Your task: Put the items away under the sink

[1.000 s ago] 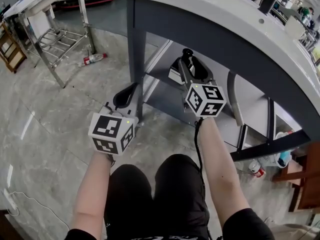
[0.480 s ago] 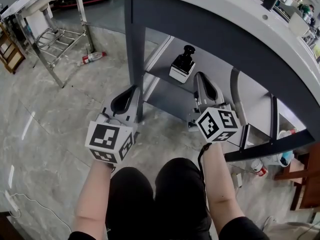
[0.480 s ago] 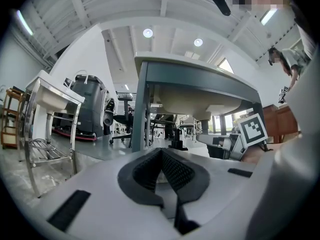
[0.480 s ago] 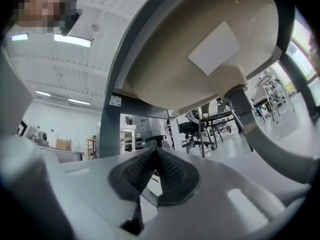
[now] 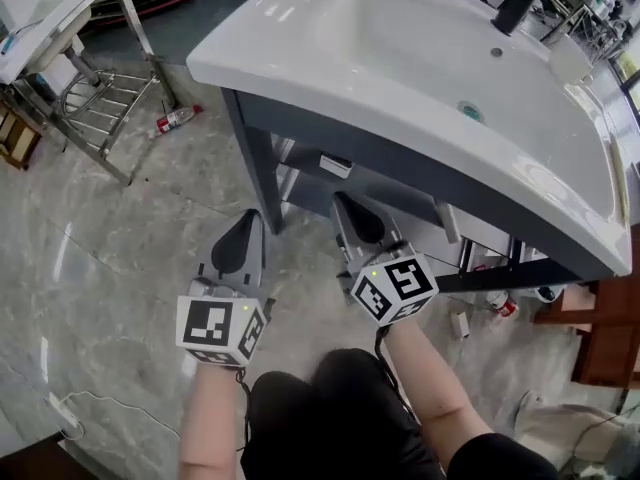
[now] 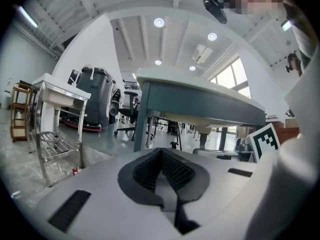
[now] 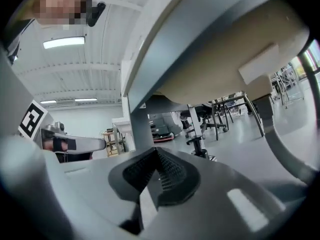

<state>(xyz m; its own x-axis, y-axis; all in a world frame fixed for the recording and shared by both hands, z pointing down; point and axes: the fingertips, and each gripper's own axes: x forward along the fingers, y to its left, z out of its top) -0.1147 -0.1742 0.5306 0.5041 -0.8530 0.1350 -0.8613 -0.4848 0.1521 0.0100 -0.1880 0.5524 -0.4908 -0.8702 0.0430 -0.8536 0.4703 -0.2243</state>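
The right gripper [image 7: 156, 153] has its jaws pressed together. The ribbed pads meet along their length and nothing is caught between them. It points about level into the space below the sink [image 5: 420, 58], whose white basin hangs over and ahead of its tips. Its marker cube [image 5: 393, 288] sits at the rear, against the person's right hand.

Straight ahead of those tips and clear of them, a white item [image 5: 335, 165] is tucked under the basin's front edge. Only a pale corner of it shows from the head view, so I cannot tell what kind of item it is.

The left gripper [image 6: 161, 153] lies just beside the right one on its left, pointing much the same way. Its jaws are likewise closed and empty, with the two pads touching at the tip. Ahead of it and slightly to its right stands the dark grey leg [image 5: 248, 158] of the sink's stand.

Well off to the left gripper's outer side is a metal rack [image 5: 100, 108], and a red-and-white bottle [image 5: 172, 120] lies on the floor near the rack's foot. To the right of the right gripper, past the stand, a few small bottles [image 5: 500, 303] sit low by a piece of wooden furniture [image 5: 610, 338]. At the far side of the basin rises a black faucet [image 5: 520, 3].

Pale marble floor [image 5: 100, 268] spreads beneath both grippers. Behind them are the person's forearms and knees in black trousers [image 5: 330, 418].
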